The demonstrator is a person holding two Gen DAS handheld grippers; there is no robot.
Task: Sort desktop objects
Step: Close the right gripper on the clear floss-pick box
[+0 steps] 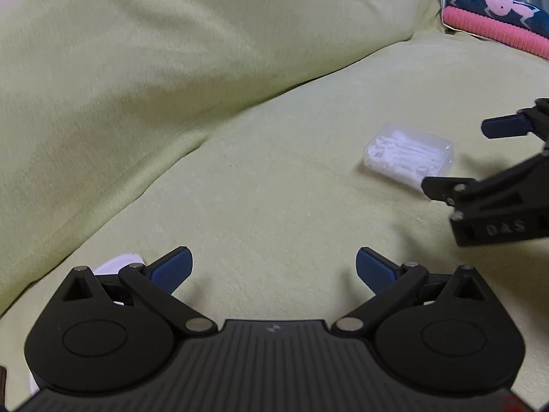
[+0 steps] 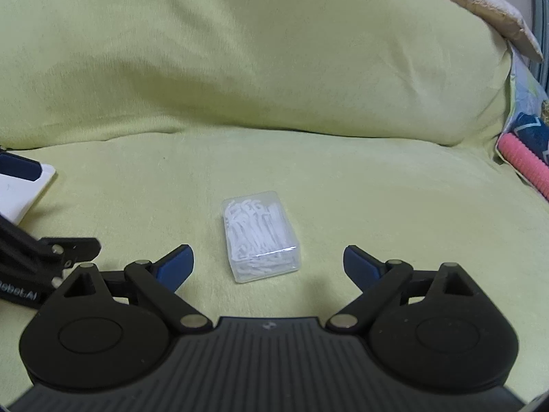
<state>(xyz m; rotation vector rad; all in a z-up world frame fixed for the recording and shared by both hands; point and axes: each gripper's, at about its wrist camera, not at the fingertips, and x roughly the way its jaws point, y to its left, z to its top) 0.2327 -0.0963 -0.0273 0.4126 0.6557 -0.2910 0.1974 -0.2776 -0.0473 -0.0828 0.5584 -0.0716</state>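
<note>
A clear plastic box of white floss picks (image 2: pixel 262 238) lies on the yellow-green cloth, just ahead of my right gripper (image 2: pixel 268 264), whose jaws stand wide open on either side of its near end, empty. The box also shows in the left wrist view (image 1: pixel 410 156) at the right. My left gripper (image 1: pixel 274 269) is open and empty over bare cloth; a white object (image 1: pixel 118 262) lies partly hidden behind its left finger. The right gripper (image 1: pixel 456 154) reaches in from the right of that view, beside the box.
A white flat object (image 2: pixel 24 190) lies at the left edge, with the left gripper (image 2: pixel 44 206) over it. A yellow-green cushion (image 2: pixel 257 61) rises behind. A pink ribbed roll (image 2: pixel 525 166) and patterned blue fabric (image 1: pixel 497 3) sit at the far right.
</note>
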